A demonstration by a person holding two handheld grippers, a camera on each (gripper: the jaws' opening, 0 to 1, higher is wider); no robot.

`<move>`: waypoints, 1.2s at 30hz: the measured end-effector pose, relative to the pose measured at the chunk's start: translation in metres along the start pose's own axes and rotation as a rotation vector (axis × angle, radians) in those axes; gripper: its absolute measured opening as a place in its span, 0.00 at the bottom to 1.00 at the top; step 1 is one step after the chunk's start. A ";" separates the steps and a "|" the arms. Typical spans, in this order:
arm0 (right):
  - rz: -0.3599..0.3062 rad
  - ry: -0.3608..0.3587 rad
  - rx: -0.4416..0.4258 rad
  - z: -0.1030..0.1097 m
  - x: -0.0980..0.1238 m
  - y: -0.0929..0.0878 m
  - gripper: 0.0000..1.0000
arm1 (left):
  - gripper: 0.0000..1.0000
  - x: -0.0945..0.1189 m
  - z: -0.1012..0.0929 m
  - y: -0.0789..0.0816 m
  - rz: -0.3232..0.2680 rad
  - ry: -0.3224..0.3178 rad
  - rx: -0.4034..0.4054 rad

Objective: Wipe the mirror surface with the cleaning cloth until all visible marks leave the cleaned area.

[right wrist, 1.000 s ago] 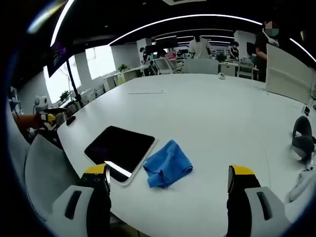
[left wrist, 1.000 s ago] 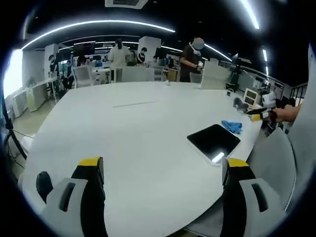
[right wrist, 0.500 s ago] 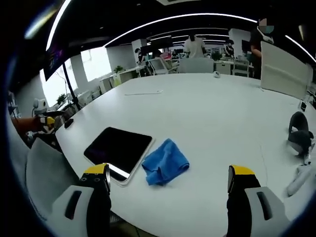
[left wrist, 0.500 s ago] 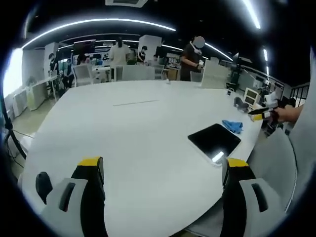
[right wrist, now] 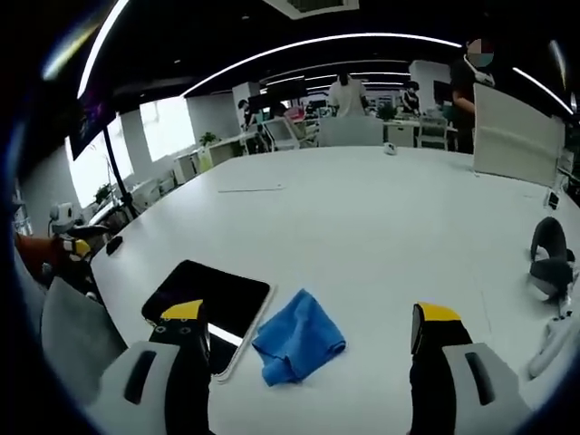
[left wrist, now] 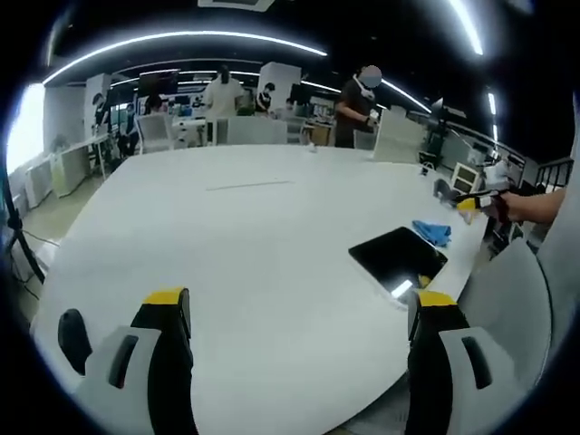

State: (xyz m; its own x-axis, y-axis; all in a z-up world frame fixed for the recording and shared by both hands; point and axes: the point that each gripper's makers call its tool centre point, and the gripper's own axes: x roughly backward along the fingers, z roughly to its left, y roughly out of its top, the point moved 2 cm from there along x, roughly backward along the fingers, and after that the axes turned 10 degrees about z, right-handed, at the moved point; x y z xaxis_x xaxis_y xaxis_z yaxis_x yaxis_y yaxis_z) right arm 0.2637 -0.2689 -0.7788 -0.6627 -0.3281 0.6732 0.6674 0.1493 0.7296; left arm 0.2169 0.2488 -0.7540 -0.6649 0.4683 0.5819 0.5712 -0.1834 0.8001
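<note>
A plain white table [right wrist: 390, 227] carries a bright blue cloth [right wrist: 297, 337] and a glossy black mirror [right wrist: 207, 297] with a pale rim, while both grippers' dark jaws have yellow tips.

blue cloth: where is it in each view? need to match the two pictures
Left gripper view: the blue cloth lies right of centre, small, just beyond the far end of the dark mirror.
Right gripper view: the blue cloth lies low in the middle, between the view's own tongs, right beside the mirror, on its right.
Shared landmark: the dark mirror near the edge of the white table.
</note>
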 end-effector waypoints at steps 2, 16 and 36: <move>-0.002 -0.006 -0.012 0.001 -0.006 -0.002 0.87 | 0.99 0.000 -0.001 0.003 -0.006 0.001 -0.007; 0.141 -0.034 -0.064 0.018 -0.060 -0.042 0.54 | 0.99 0.004 -0.004 0.008 -0.006 -0.019 -0.034; 0.228 -0.131 0.011 0.017 -0.067 -0.063 0.07 | 0.99 -0.001 -0.003 0.012 0.006 -0.024 -0.038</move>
State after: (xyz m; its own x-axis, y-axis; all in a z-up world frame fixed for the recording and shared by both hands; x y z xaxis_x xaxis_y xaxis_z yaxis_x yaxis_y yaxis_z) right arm 0.2602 -0.2409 -0.8675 -0.5347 -0.1610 0.8295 0.8010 0.2163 0.5583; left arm 0.2230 0.2439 -0.7442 -0.6493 0.4879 0.5834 0.5563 -0.2184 0.8018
